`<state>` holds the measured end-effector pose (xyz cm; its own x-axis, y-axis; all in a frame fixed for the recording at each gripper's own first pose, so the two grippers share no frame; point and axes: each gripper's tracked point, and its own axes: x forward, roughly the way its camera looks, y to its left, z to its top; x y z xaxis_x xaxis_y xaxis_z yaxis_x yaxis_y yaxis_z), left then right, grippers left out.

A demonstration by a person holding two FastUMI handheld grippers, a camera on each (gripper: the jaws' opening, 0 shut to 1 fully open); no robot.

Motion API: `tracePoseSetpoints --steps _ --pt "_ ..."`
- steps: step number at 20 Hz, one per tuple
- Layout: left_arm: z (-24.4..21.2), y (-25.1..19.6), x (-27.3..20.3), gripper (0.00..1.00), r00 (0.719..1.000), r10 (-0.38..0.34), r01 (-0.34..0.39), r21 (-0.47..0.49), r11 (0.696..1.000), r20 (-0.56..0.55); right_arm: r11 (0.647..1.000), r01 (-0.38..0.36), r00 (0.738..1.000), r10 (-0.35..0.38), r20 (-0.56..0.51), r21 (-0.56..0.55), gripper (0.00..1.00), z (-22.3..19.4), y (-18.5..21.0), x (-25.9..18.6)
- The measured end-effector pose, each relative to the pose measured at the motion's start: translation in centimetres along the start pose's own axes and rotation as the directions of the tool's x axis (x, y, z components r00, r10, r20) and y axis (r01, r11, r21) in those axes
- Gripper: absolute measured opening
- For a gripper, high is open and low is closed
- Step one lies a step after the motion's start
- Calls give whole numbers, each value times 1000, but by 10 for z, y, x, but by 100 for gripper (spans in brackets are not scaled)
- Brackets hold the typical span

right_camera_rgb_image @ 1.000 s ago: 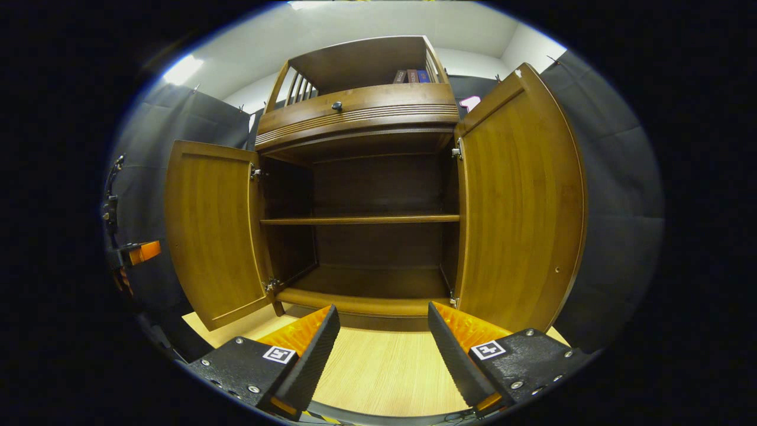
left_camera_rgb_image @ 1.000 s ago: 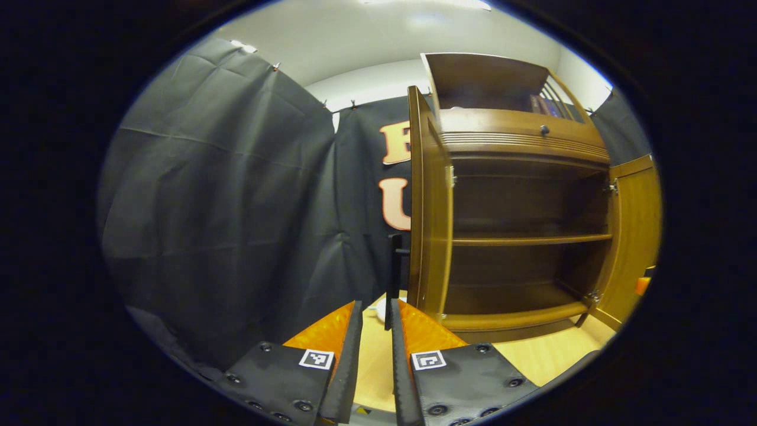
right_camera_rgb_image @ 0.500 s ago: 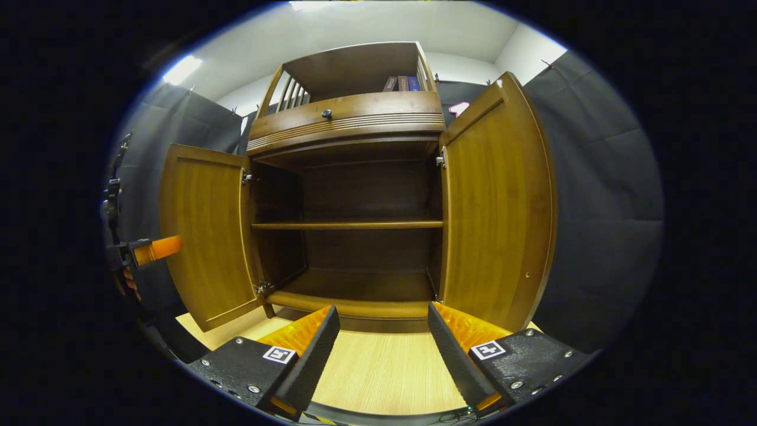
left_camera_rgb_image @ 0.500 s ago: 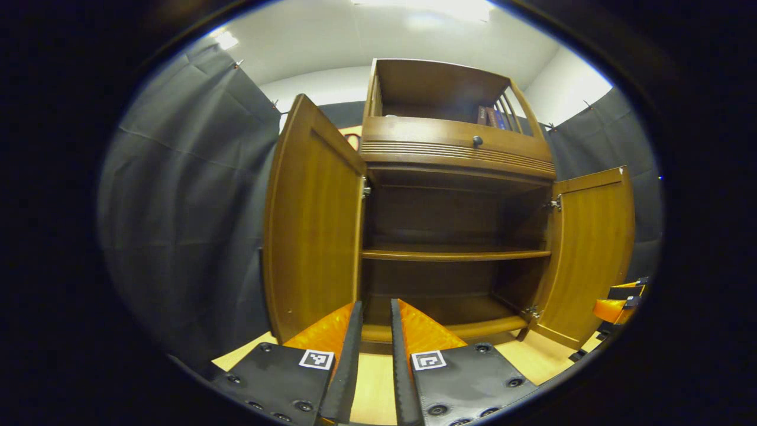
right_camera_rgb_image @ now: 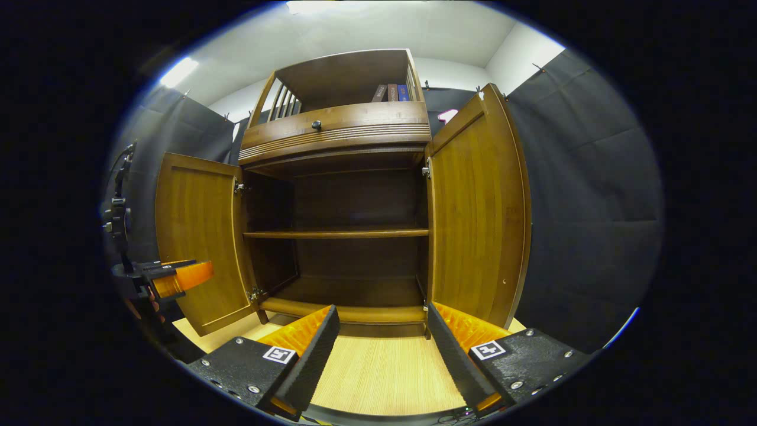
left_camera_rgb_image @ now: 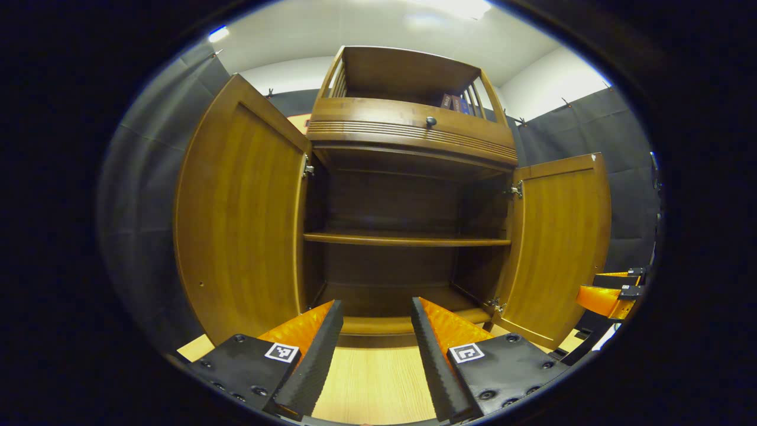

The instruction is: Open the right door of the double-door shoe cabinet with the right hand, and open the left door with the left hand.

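Wooden left door (left_camera_rgb_image: 236,225) and right door (right_camera_rgb_image: 476,219) both stand wide; left gripper (left_camera_rgb_image: 372,349) and right gripper (right_camera_rgb_image: 381,355), jaws parted and empty, should back straight off without brushing either panel.

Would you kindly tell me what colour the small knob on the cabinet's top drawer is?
The drawer knob is black, clearest in the right gripper view.

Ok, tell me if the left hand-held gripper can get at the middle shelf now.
Probably yes: both doors stand swung wide, the left hand-held gripper is open, and nothing lies between it and the middle shelf.
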<state>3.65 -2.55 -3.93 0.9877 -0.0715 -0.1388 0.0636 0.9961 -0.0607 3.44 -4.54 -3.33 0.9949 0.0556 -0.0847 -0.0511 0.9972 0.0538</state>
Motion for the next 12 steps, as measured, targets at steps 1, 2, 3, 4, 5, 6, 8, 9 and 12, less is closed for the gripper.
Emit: tracePoseSetpoints --steps 1,2,3,4,5,6,8,9,12 --pt "2 -5 0 72 1000 -13 13 -10 1000 8 1000 3 1000 -3 2 -2 98 1 -1 -1" --pt "3 -11 0 76 1000 -27 28 -20 999 14 1000 7 1000 -7 2 -2 98 1 -2 -2" --pt "3 -15 1 80 999 -35 36 -23 999 16 1000 9 1000 -9 0 -1 98 0 -3 -1" --pt "2 -17 2 83 999 -33 34 -17 999 15 1000 11 1000 -11 -1 2 98 -1 -4 -1" --pt "1 -17 1 87 999 -30 30 -8 1000 13 1000 12 1000 -12 -2 4 98 -1 -4 -2" --pt "0 -17 0 91 999 -28 28 0 1000 15 1000 12 1000 -12 -1 4 98 -2 -4 -3" --pt "1 -18 -1 94 999 -37 37 5 999 14 1000 11 1000 -11 -4 1 98 -2 -4 -4" --pt "-1 -18 -1 94 999 -41 41 9 999 8 1000 11 1000 -11 -5 -3 92 -2 -4 -4" --pt "-3 -19 -2 94 999 -45 45 20 999 2 1000 12 1000 -12 -4 -14 92 -1 -5 -6"
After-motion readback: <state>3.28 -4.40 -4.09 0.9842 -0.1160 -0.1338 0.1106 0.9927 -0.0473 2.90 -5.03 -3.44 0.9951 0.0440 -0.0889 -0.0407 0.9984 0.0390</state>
